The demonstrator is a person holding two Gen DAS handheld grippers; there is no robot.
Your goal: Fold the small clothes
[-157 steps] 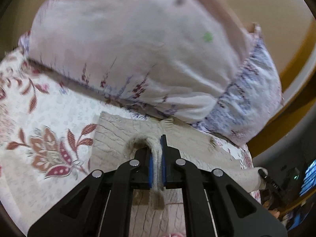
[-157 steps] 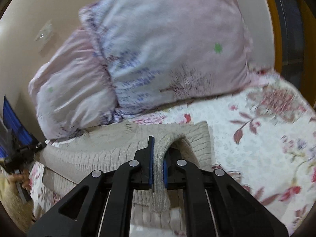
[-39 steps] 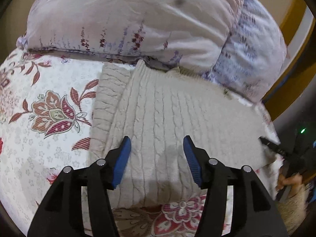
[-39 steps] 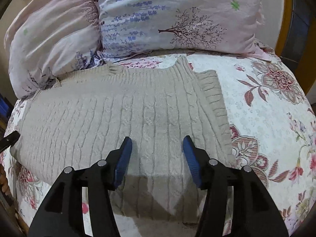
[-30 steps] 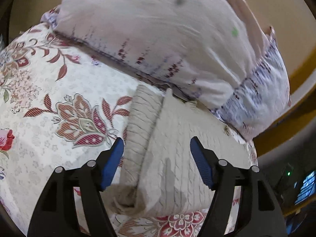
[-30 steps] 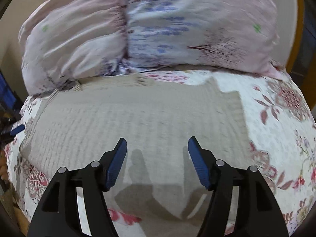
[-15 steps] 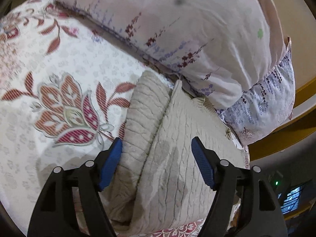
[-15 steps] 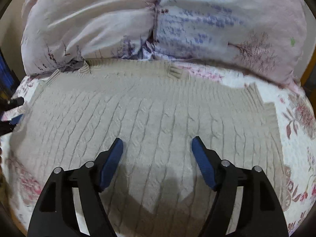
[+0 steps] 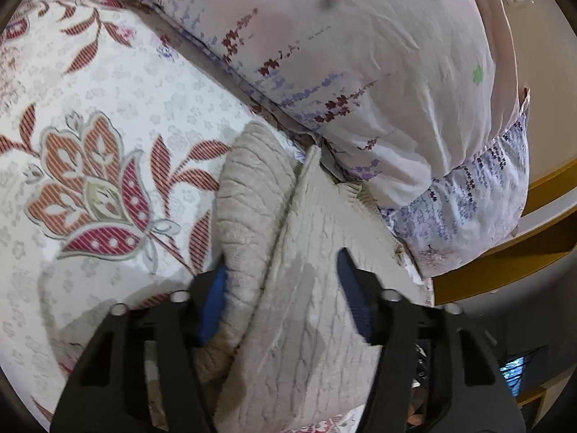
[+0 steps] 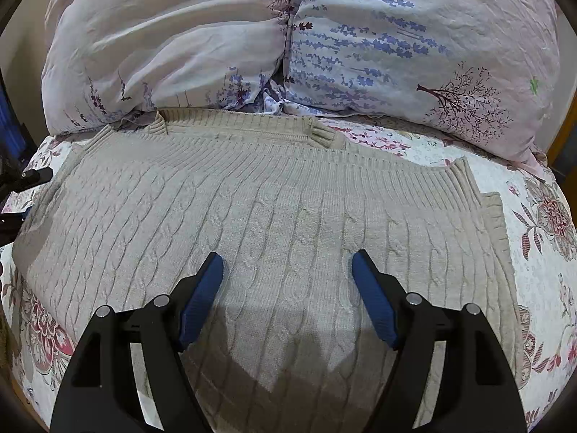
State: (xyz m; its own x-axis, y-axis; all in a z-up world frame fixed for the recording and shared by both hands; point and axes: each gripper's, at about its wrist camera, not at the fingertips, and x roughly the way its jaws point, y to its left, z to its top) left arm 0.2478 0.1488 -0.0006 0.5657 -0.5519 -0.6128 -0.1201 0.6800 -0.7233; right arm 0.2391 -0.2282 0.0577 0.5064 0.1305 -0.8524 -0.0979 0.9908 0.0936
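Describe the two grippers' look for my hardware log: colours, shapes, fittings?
Both match. The left gripper and right gripper have matte black angular frames with cut-out openings, silver round bolt heads at the joints, and two fingers lined with blue pads. No cables, markings or sleeves show.

Both wrist views close above sweater [image 10: 274, 216]

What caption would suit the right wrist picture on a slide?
Open right gripper poised over a beige cable-knit sweater spread on a floral bedspread, pillows behind.
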